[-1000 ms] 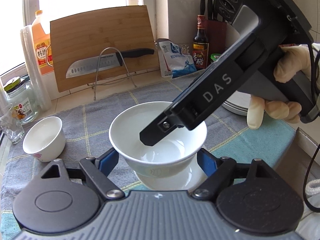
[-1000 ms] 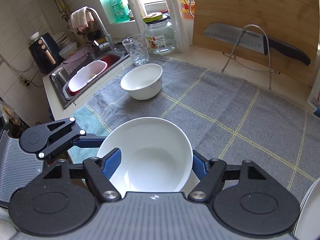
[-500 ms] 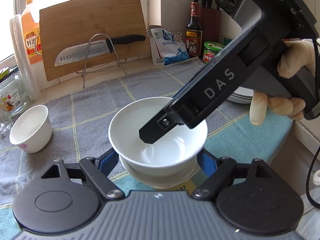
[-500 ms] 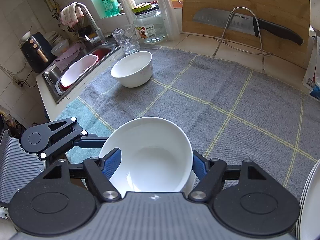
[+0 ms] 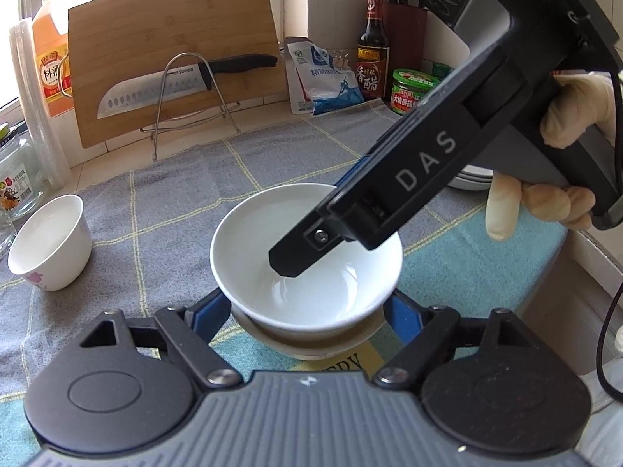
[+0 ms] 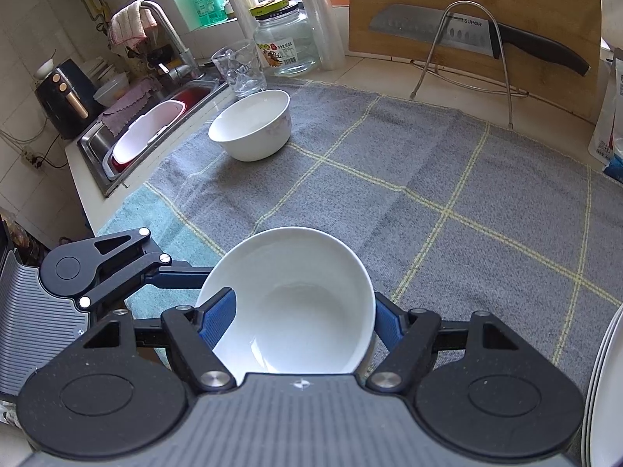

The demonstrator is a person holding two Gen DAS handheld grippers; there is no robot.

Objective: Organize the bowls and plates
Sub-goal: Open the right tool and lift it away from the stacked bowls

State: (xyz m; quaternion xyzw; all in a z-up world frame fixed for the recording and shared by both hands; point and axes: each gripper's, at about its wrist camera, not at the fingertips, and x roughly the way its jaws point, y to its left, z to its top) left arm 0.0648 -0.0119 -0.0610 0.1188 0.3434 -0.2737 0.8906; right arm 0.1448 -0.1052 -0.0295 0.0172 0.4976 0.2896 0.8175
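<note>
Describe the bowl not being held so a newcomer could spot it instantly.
Start at the sink and move onto the grey cloth beside it. The free bowl sits there near the drinking glass, away from both grippers, with a faint pink flower print on its side.

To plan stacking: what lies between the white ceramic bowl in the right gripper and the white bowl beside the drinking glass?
Only bare grey checked cloth, seen in the right wrist view.

Left tongs (image 5: 307, 305): blue pads spread wide, level, at the counter's near edge. Right tongs (image 6: 305, 317): angled steeply down from the right, one pad inside the bowl (image 6: 288, 303), the other outside its wall, gripping. Gloved right hand (image 5: 560, 163) wraps the handle.
</note>
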